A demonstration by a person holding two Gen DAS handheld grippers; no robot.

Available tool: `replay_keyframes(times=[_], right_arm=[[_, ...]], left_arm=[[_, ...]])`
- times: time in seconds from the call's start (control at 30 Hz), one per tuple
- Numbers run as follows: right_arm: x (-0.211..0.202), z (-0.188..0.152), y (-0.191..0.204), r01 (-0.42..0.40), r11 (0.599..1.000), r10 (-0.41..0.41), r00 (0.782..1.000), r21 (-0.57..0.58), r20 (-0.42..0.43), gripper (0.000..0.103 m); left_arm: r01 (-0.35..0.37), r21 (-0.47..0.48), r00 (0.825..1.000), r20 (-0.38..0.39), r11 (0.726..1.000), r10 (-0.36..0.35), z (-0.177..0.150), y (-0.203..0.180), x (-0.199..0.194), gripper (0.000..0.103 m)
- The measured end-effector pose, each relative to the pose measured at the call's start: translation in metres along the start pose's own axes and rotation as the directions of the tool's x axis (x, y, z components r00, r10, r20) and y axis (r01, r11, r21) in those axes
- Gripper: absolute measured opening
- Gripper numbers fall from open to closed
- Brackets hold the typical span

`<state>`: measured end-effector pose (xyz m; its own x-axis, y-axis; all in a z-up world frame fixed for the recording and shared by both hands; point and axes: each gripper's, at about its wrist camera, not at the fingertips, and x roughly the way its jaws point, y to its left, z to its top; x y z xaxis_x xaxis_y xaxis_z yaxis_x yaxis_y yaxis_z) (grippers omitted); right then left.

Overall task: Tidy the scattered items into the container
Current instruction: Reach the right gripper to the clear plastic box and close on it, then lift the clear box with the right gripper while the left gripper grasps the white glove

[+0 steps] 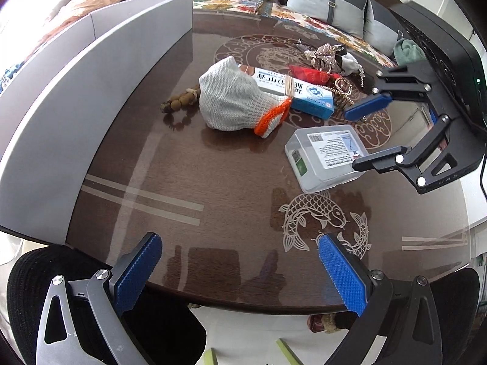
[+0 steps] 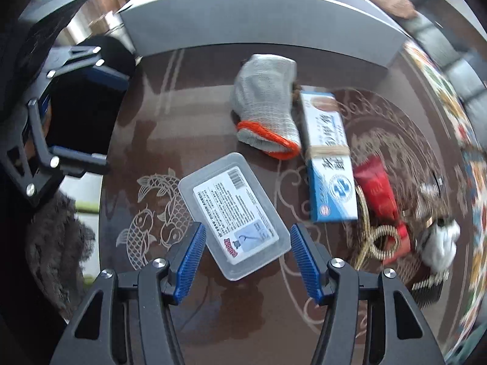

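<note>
A grey box container (image 1: 76, 97) (image 2: 258, 21) stands on the dark table. Scattered beside it lie a grey glove with an orange cuff (image 1: 240, 100) (image 2: 264, 103), a blue-and-white carton (image 1: 301, 91) (image 2: 328, 155), a clear plastic case (image 1: 325, 155) (image 2: 234, 210), a red pouch (image 1: 307, 74) (image 2: 380, 191), brown beads (image 1: 179, 100) and gold jewellery (image 1: 344, 88) (image 2: 380, 240). My right gripper (image 2: 246, 258) (image 1: 354, 137) is open, its blue pads on either side of the clear case's near corner. My left gripper (image 1: 240, 270) (image 2: 85, 115) hangs open at the table's near edge, holding nothing.
The round table (image 1: 213, 182) has fish and ring inlays. A sofa with grey cushions (image 1: 325, 3) and a patterned cover runs behind it. A black chair (image 1: 61, 273) stands below the table's near edge. White and metallic trinkets (image 2: 438, 243) lie far right.
</note>
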<state>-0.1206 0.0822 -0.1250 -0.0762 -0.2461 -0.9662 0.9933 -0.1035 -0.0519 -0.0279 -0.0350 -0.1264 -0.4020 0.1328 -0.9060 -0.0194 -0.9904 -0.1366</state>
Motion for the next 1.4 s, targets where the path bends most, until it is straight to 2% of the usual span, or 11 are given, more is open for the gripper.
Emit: replay_keyframes(times=[0.13, 0.3, 0.4, 0.63, 0.8, 0.97, 1.23, 1.3, 1.4], right_arm=[[0.007, 0.007, 0.005, -0.059, 0.991, 0.053, 0.997, -0.123, -0.047, 0.059], [0.009, 0.009, 0.002, -0.099, 0.980, 0.088, 0.993, -0.170, -0.074, 0.061], [0.008, 0.005, -0.001, -0.108, 0.981, 0.096, 0.992, -0.163, -0.077, 0.061], [0.002, 0.009, -0.009, -0.202, 0.973, 0.192, 0.977, -0.112, -0.090, 0.061], [-0.002, 0.008, -0.015, -0.198, 0.975, 0.188, 0.976, -0.102, -0.107, 0.061], [0.009, 0.020, -0.002, -0.175, 0.965, 0.148, 0.978, -0.195, -0.146, 0.062], [0.013, 0.031, 0.009, -0.173, 0.952, 0.136, 0.978, -0.251, -0.159, 0.063], [0.018, 0.032, 0.014, -0.189, 0.948, 0.141, 0.971, -0.255, -0.192, 0.063], [0.037, 0.028, 0.028, -0.132, 0.934, 0.046, 0.966, -0.331, -0.254, 0.063]], left_arm=[[0.009, -0.014, 1.000, -0.021, 1.000, -0.010, 0.001, 0.003, 0.005, 0.103], [0.021, -0.025, 0.999, -0.030, 0.999, -0.021, 0.001, 0.006, 0.006, 0.103], [0.023, -0.024, 0.999, -0.031, 0.999, -0.023, 0.001, 0.006, 0.006, 0.103], [0.014, -0.021, 0.999, -0.029, 1.000, -0.014, 0.001, 0.005, 0.006, 0.103], [0.022, -0.041, 0.999, -0.037, 0.999, -0.024, 0.001, 0.009, 0.008, 0.103], [0.018, -0.041, 0.999, -0.040, 0.999, -0.020, 0.001, 0.009, 0.008, 0.103], [0.013, -0.036, 0.999, -0.045, 0.999, -0.014, 0.000, 0.008, 0.010, 0.103], [0.012, -0.038, 0.999, -0.046, 0.999, -0.014, 0.000, 0.009, 0.011, 0.103], [0.012, -0.045, 0.999, -0.051, 0.999, -0.014, 0.001, 0.010, 0.011, 0.103]])
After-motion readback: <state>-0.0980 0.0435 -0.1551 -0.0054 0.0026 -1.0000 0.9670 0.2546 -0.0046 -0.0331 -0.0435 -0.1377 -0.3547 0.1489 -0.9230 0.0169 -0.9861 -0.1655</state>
